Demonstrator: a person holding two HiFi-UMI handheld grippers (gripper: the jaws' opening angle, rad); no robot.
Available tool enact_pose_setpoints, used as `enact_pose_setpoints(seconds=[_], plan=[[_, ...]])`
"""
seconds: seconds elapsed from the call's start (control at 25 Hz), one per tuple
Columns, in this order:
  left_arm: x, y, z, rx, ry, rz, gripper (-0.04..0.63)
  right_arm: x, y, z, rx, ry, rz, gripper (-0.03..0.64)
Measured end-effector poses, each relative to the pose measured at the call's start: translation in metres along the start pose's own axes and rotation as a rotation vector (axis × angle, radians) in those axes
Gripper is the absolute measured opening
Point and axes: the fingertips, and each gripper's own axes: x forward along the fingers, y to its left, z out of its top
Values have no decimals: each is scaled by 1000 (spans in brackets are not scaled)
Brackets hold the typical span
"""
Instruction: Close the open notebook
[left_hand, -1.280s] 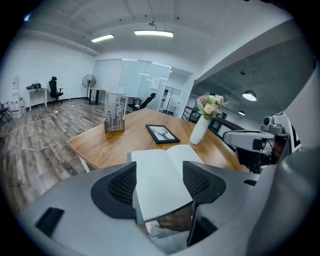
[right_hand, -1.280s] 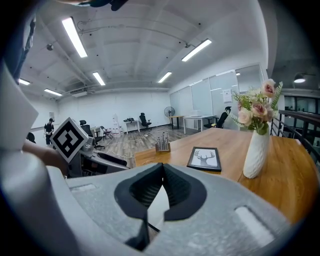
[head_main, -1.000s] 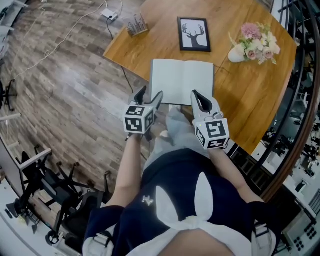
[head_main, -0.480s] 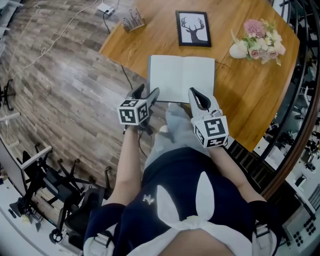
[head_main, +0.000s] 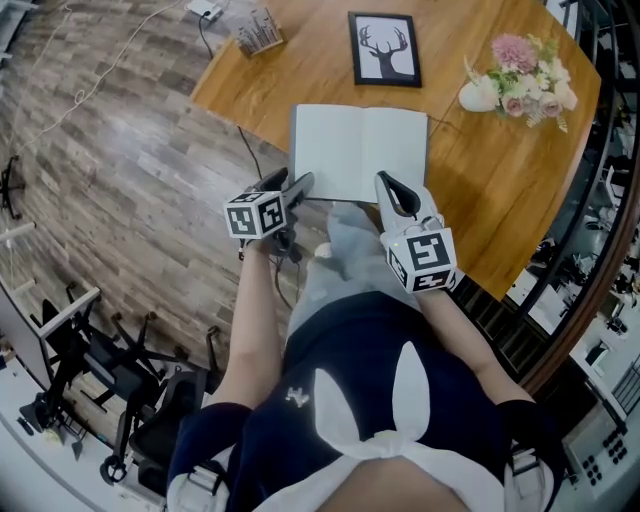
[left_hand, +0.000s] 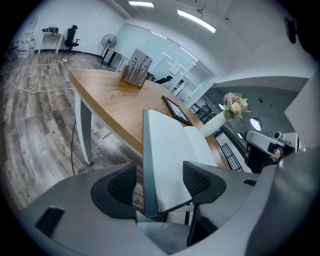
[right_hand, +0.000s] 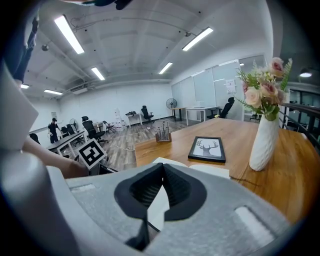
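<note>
Looking down, I see the notebook (head_main: 360, 152) lying open on the tabletop (head_main: 490, 200). My left tongs (head_main: 289, 183) are apart around its left edge. My right tongs (head_main: 390, 186) are together by its near edge.

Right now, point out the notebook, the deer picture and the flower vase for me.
notebook (head_main: 328, 150): head view, on its left page.
deer picture (head_main: 385, 50): head view, middle of the print.
flower vase (right_hand: 263, 142): right gripper view, on its white body.
</note>
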Motion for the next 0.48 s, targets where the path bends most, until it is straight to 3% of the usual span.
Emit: enact_pose_setpoints(seconds=[0.32, 0.48], plan=[[11, -2, -9, -76, -6, -108, 277, 1, 1, -8, -11, 17, 13, -2], [7, 4, -8, -99, -28, -97, 179, 2, 3, -9, -18, 21, 19, -2]])
